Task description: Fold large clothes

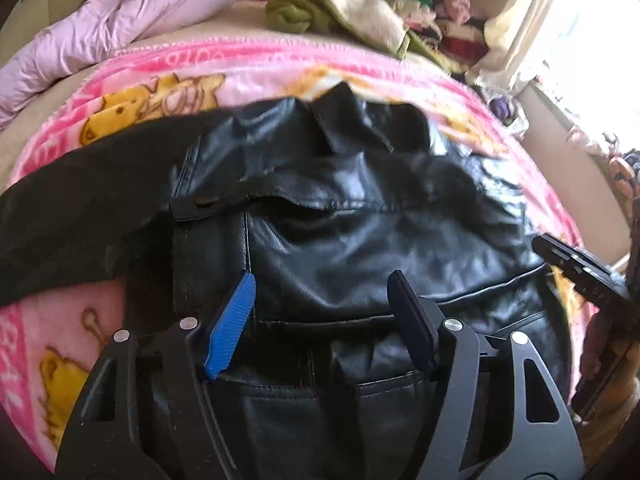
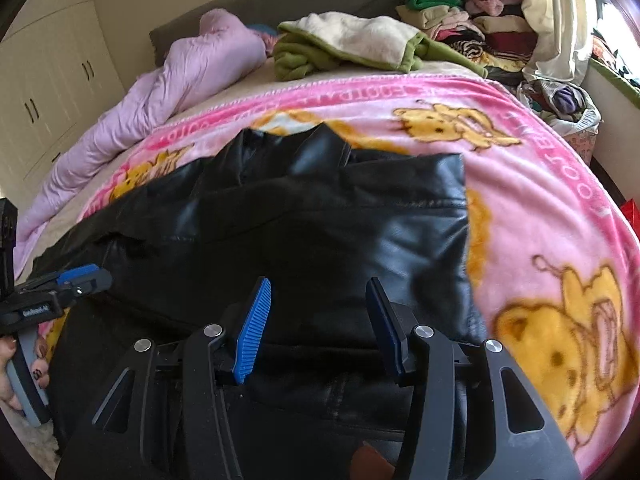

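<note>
Leather jacket (image 1: 344, 216), black and rumpled, lies spread on the pink cartoon blanket (image 2: 540, 184) covering the bed. Beyond the jacket sit a lilac quilt (image 2: 192, 76) and a green fleece (image 2: 348, 46). Left gripper (image 1: 324, 292) and right gripper (image 2: 320, 300) hover above the jacket, jaws apart, seemingly holding nothing.

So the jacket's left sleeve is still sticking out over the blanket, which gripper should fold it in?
Left, probably. The left gripper hangs open over the black leather jacket next to that sleeve. The right gripper, also open, sits at the already straight right edge.
</note>
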A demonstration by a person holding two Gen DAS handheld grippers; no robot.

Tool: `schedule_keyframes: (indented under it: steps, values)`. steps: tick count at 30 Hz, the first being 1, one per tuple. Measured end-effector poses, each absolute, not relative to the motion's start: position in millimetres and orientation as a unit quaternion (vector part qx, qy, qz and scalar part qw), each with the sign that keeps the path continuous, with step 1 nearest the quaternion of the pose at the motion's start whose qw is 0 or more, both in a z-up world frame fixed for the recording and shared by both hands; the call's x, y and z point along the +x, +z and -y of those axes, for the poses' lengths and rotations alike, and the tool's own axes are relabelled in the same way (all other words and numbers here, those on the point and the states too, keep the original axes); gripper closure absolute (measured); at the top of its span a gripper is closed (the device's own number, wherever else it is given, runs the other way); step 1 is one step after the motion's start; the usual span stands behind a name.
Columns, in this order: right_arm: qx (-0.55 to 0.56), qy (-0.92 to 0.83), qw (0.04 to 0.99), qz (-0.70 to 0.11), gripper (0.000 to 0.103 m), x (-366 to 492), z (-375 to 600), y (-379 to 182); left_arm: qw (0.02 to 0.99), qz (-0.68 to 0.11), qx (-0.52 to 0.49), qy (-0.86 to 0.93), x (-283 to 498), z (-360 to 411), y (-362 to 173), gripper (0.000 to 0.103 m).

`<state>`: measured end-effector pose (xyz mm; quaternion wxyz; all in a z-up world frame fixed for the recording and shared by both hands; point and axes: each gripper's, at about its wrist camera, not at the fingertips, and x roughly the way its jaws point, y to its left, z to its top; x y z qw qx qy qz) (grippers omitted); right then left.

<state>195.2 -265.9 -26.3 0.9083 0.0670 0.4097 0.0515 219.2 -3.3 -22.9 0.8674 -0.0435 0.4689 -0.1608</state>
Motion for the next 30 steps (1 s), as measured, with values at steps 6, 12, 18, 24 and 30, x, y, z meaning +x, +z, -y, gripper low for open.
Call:
schedule_keyframes:
  steps: [6, 12, 18, 24, 30]
  values:
    - [0.06, 0.049, 0.903, -0.423, 0.053, 205, 256, -38, 0.845, -0.509, -0.064, -0.155, 225, -3, -48, 0.042]
    - [0.091, 0.019, 0.877, -0.471, 0.048, 220, 277, -75, 0.84, -0.512, -0.08, -0.161, 226, -7, -55, 0.042]
    - [0.075, 0.011, 0.885, -0.459, 0.045, 215, 269, -73, 0.842, -0.503, -0.098, -0.167, 225, -11, -46, 0.042]
    - [0.099, 0.011, 0.888, -0.448, 0.042, 207, 273, -58, 0.86, -0.478, -0.083, -0.159, 217, -10, -26, 0.037]
    - [0.104, 0.015, 0.894, -0.437, 0.025, 200, 270, -45, 0.874, -0.461, -0.074, -0.136, 213, -13, -16, 0.024]
